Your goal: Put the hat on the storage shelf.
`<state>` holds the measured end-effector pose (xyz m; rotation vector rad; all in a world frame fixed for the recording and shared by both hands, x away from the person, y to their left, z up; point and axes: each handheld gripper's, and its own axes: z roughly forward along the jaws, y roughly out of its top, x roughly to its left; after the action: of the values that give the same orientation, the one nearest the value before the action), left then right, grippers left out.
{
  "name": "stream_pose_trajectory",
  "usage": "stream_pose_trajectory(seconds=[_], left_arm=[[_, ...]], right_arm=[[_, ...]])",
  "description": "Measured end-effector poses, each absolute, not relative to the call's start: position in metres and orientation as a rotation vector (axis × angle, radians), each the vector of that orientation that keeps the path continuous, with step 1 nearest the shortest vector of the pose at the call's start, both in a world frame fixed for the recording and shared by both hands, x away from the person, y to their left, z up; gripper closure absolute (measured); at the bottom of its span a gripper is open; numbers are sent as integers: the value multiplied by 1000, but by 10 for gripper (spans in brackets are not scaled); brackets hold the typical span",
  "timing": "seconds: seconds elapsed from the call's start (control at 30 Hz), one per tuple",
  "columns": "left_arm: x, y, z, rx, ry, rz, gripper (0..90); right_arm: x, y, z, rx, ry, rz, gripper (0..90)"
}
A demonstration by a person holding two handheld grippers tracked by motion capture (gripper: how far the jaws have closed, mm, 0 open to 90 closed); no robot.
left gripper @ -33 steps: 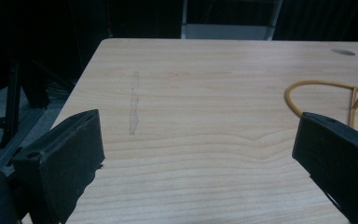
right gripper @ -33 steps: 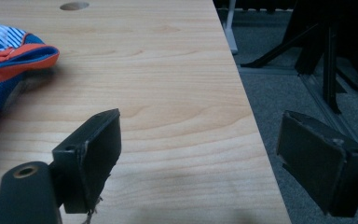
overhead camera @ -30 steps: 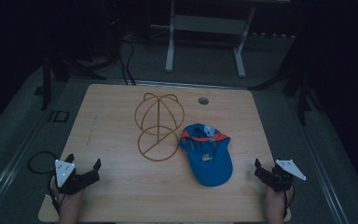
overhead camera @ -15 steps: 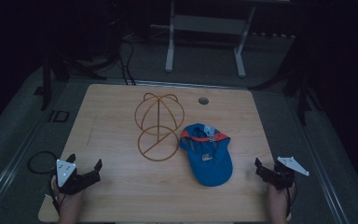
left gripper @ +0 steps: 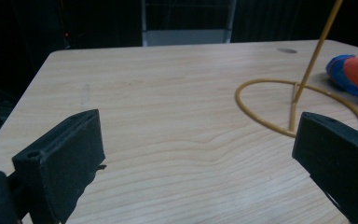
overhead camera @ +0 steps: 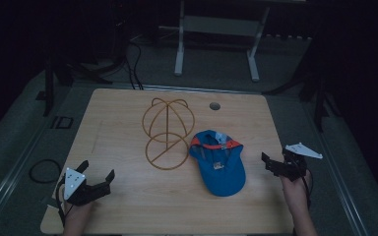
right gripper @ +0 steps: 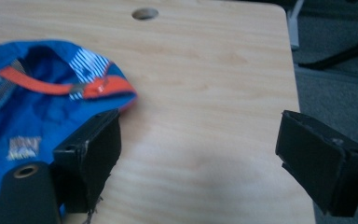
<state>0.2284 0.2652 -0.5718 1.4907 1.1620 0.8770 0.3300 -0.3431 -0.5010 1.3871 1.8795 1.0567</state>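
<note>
cap [overhead camera: 220, 161]: blue, orange trim, lies inside-up on worktop, right of centre | wire stand [overhead camera: 167, 132]: yellow, round base ring flat, domed frame upright, just left of cap

Light wooden table [overhead camera: 128, 206], round cable hole [overhead camera: 214, 105] near far edge. White metal stand [overhead camera: 215, 24] on grey floor [overhead camera: 19, 147] beyond; black cable loop [overhead camera: 43, 170] left.

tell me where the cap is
In the high view the cap lies on the table right of centre, beside the wire stand, nearer the right gripper.
</note>
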Motion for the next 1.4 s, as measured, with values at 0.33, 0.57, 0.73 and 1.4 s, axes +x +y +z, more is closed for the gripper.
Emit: stream_pose_trajectory(seconds=[0.33,0.57,0.73,1.4], left_arm=[[228,260,-572,1525,1114,853,24],[228,260,-572,1525,1109,856,24],[228,261,-572,1518,1114,840,24],[228,259,-572,1527,1120,820,24]], right_arm=[[353,-321,-483,1282,2008,1093,140],[368,-304,-475,1207,2089,1110,140],[380,-293,-475,1198,2101,1153,140],[426,-234,-508,1097,2340,1048,167]])
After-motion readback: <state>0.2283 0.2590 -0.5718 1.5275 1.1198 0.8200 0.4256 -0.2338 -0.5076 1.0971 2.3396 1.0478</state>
